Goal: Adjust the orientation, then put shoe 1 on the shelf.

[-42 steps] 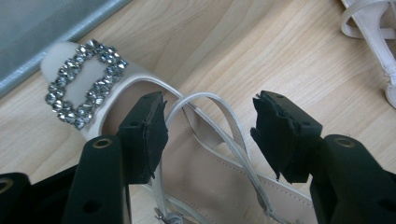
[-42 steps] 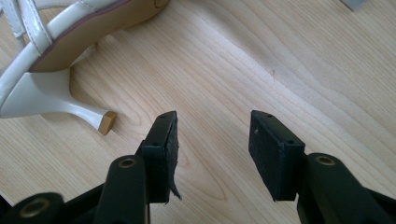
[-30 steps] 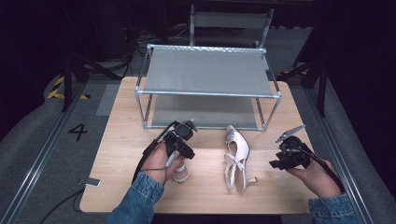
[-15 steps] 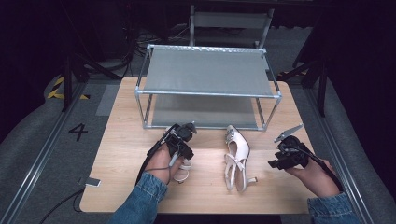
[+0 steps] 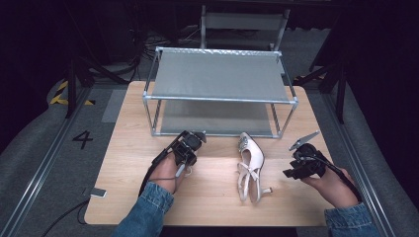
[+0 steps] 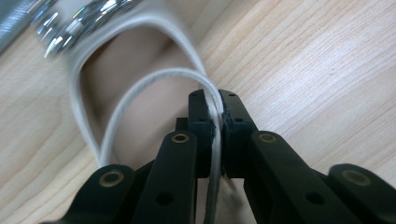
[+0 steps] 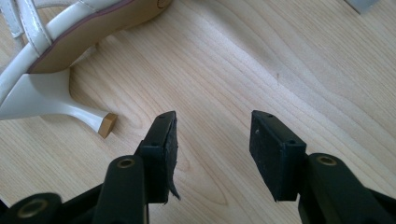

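Strap (image 6: 212,140) of a white sandal sits pinched between the jaws of my left gripper (image 6: 215,122), which are closed hard on it. That sandal (image 6: 93,56) hangs under my hand, its jewelled toe band pointing toward the rack, and in the high view my left gripper (image 5: 187,148) hides nearly all of it. A second ago this hand was lower on the table with the shoe's heel showing beneath it; now it has come forward to the foot of the shoe rack (image 5: 220,98). I judge the carry is under way and the shoe has yet to be set on a shelf.

My right gripper (image 7: 212,144) is idle, jaws spread wide over bare wood with nothing between them. Just ahead of it and to one side lies the second sandal (image 7: 60,56), tipped so that its sole and slim heel face me. From above, that shoe (image 5: 251,165) rests between my two hands, toe toward the rack, and my right gripper (image 5: 306,163) sits near the table's right edge.

Farther on, the rack's front rail and corner posts stand between my shoe and the lower shelf. The top shelf looks bare. Beyond the wooden table (image 5: 123,148) stands a grey chair (image 5: 244,22).
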